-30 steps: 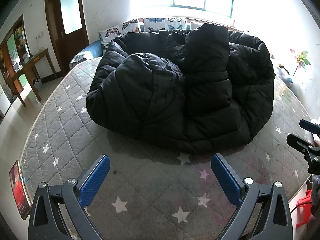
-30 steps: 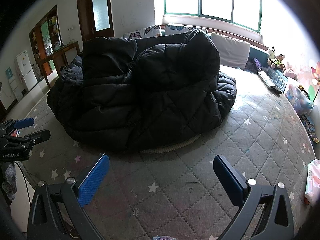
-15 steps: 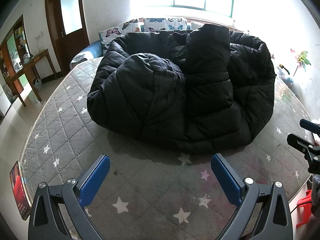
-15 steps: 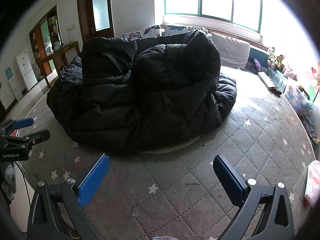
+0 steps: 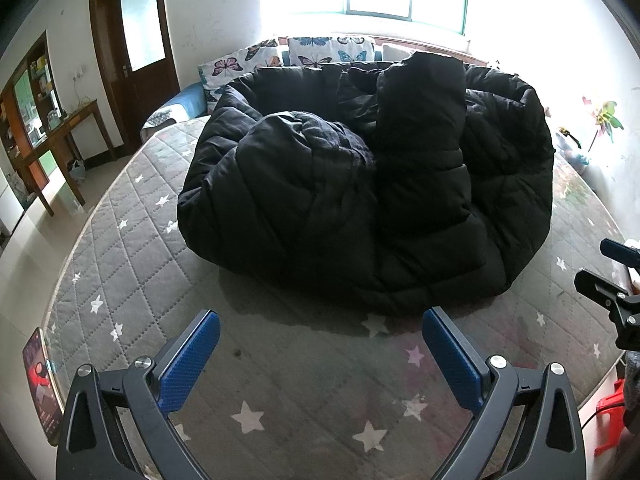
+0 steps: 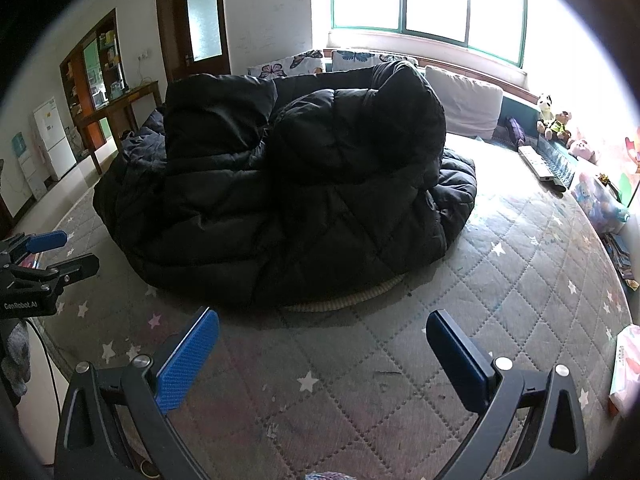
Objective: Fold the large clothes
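Plainly, our left gripper [image 5: 320,346] is spread wide with nothing between its two blue pads [image 5: 188,360], hovering above the bare mattress [image 5: 120,264] short of the coat. Our right gripper [image 6: 322,350] is spread the same way, also empty, its two blue pads [image 6: 188,360] over the quilted surface. Each tool shows at the edge of the other's view, and in the right wrist view we read "GenRobot.AI" in white on the left tool's black body [image 6: 24,296].

Ahead of both claws lies one large black puffer coat [image 5: 368,192], heaped in a rounded bundle on the middle of the mattress, one sleeve draped over its top. It touches neither gripper. The mattress is grey with printed stars.

Behind the coat we count two butterfly-print pillows [image 5: 320,50] and one plain white pillow [image 6: 464,100] against the window wall. Along the right-hand ledge sit three soft toys [image 6: 556,124]; other small items there are too blurred to name. On the left stand one brown door [image 5: 132,52], one wooden table [image 5: 60,136] and one white fridge [image 6: 50,136]. Writing on the red card [image 5: 38,384] at the mattress edge is unreadable.
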Action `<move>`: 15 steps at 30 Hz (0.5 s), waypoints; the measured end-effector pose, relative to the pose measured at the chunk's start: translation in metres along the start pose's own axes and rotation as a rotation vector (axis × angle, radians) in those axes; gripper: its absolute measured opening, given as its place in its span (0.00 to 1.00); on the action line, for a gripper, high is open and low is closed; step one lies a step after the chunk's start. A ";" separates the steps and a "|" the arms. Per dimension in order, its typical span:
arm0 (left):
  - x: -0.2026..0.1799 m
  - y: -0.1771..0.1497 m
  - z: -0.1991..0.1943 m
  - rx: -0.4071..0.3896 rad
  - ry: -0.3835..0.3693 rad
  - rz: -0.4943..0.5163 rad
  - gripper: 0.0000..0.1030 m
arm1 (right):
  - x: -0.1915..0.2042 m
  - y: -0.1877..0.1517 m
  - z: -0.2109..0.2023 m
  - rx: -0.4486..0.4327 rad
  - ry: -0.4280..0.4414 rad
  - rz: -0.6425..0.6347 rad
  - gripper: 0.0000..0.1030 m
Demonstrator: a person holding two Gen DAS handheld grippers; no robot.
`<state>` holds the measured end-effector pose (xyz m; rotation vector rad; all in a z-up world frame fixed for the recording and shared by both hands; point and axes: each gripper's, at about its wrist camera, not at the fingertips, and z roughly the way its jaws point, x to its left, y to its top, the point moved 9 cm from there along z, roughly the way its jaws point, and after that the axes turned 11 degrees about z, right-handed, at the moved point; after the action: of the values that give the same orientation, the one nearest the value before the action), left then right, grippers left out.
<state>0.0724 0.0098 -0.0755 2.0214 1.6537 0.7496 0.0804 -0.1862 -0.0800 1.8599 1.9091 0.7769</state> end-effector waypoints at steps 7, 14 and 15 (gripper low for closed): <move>0.004 0.004 0.003 0.002 0.004 0.010 1.00 | 0.003 0.004 0.001 -0.005 -0.001 -0.012 1.00; 0.016 0.014 0.003 -0.011 -0.007 0.022 1.00 | 0.007 0.017 0.003 -0.018 0.002 -0.054 1.00; 0.019 0.017 0.002 -0.017 0.001 0.028 1.00 | 0.008 0.020 0.002 -0.023 0.005 -0.063 1.00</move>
<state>0.0892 0.0251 -0.0640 2.0368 1.6173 0.7726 0.0968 -0.1783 -0.0687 1.7765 1.9438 0.7802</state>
